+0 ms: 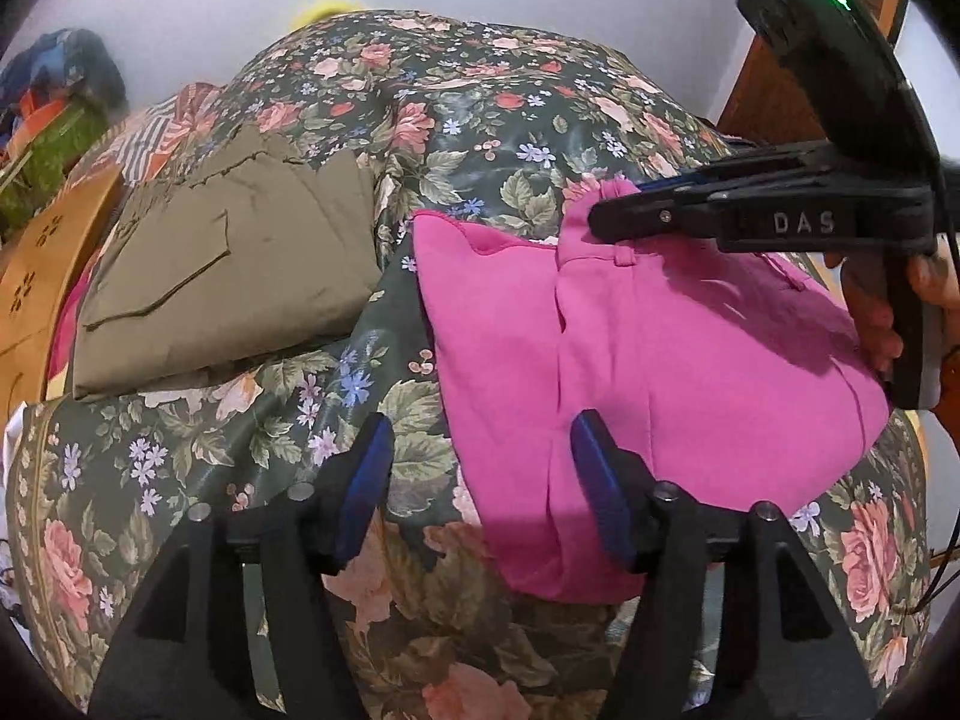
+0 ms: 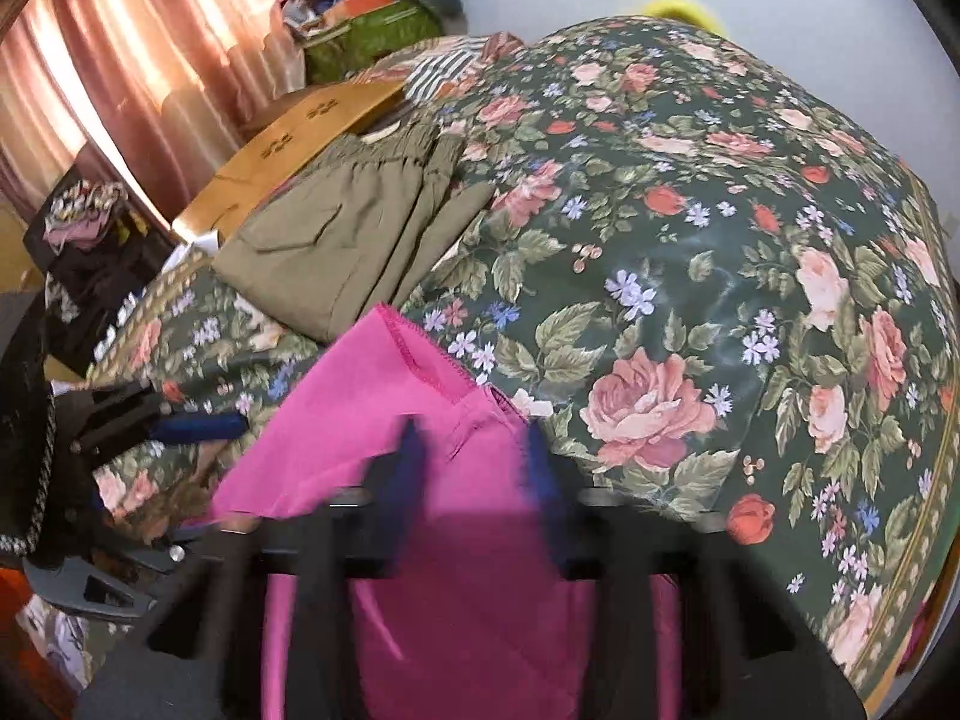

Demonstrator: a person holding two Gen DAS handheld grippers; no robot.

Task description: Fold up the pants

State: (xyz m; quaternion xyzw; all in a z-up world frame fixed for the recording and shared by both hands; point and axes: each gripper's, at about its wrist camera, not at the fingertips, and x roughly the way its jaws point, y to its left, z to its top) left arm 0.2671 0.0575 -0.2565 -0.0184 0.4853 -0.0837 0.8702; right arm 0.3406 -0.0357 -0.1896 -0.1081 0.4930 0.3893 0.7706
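Pink pants (image 1: 648,354) and folded olive pants (image 1: 234,276) lie apart on floral tablecloth (image 1: 480,114).

Black tool (image 1: 480,480) frames, blue pads (image 1: 360,480), silver screws, "DAS" marking.

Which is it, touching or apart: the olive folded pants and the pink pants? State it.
Apart. The left wrist view shows a strip of floral cloth between the olive folded pants and the pink pants.

Folded pink pants (image 1: 648,348) on floral cloth (image 1: 480,120)
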